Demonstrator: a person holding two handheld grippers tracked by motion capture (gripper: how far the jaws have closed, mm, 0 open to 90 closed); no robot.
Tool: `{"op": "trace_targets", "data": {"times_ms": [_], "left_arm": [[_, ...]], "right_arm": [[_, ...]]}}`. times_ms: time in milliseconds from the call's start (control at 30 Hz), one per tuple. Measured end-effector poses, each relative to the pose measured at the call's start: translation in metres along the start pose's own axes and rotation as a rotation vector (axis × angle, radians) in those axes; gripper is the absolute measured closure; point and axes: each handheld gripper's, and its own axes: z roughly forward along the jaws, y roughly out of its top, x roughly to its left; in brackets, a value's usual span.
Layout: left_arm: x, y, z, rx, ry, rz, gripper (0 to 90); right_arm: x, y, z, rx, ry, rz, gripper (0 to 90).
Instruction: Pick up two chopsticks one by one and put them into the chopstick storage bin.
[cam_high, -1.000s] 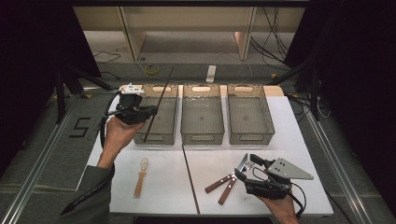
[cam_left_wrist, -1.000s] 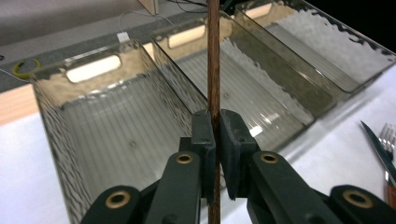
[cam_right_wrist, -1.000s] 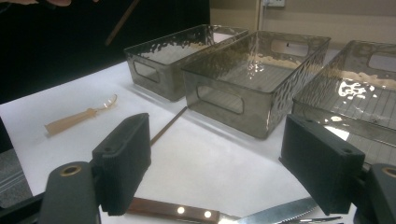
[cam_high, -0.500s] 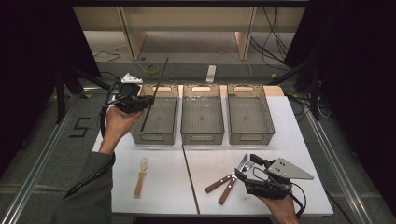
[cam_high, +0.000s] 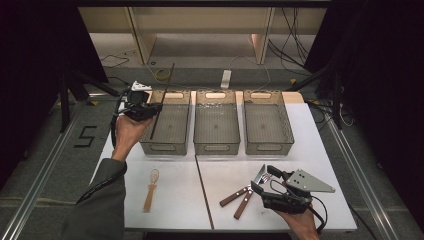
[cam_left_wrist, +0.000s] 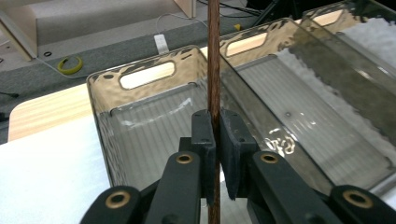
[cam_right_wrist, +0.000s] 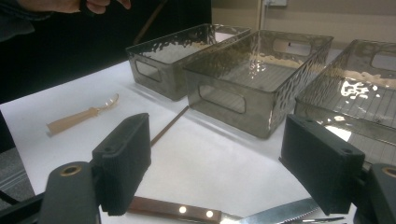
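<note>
Wood-handled knife (cam_high: 235, 196) and fork (cam_high: 247, 200) lie nearest us, just left of our right gripper (cam_high: 259, 181), whose jaws stand wide apart and empty above the blade. Further left rests a pale wooden spoon (cam_high: 151, 189), untouched. Beyond, our left gripper (cam_high: 150, 108) is clamped on a thin dark chopstick (cam_high: 162, 100), holding it over the leftmost bin (cam_high: 167, 146). Its long axis runs steeply, lower end down inside the bin, upper end tilted away past the far rim. We judge lowering and release come next, so the stick must line up with the bin's length.
</note>
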Motion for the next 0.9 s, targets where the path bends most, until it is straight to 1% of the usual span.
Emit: {"op": "trace_targets", "data": {"times_ms": [67, 100, 200, 300, 533, 667, 767, 900], "left_arm": [[0.002, -0.002, 0.003, 0.000, 0.022, 0.005, 84.3], [0.003, -0.003, 0.004, 0.008, 0.025, 0.008, 84.3], [0.005, -0.007, 0.009, 0.009, 0.024, -0.004, 84.3], [0.005, -0.011, 0.012, 0.012, 0.034, 0.001, 84.2], [0.009, -0.020, 0.018, 0.027, 0.040, -0.018, 84.2], [0.009, -0.022, 0.022, 0.040, 0.043, -0.020, 84.2], [0.011, -0.024, 0.024, 0.050, 0.043, -0.035, 84.2], [0.012, -0.027, 0.027, 0.066, 0.045, -0.036, 84.1]], "right_arm": [[0.000, 0.000, 0.000, 0.000, 0.001, 0.000, 24.7], [0.000, 0.000, 0.000, 0.001, 0.000, 0.001, 24.7], [0.000, 0.000, 0.000, 0.000, 0.002, -0.001, 24.7], [0.000, 0.000, 0.000, 0.001, 0.002, -0.001, 24.7], [0.000, 0.000, 0.000, 0.000, 0.004, 0.000, 24.6], [0.000, 0.000, 0.000, 0.003, 0.003, -0.002, 24.6], [0.000, 0.000, 0.000, -0.001, 0.005, 0.000, 24.6], [0.000, 0.000, 0.000, 0.003, 0.004, 0.001, 24.6]]}}
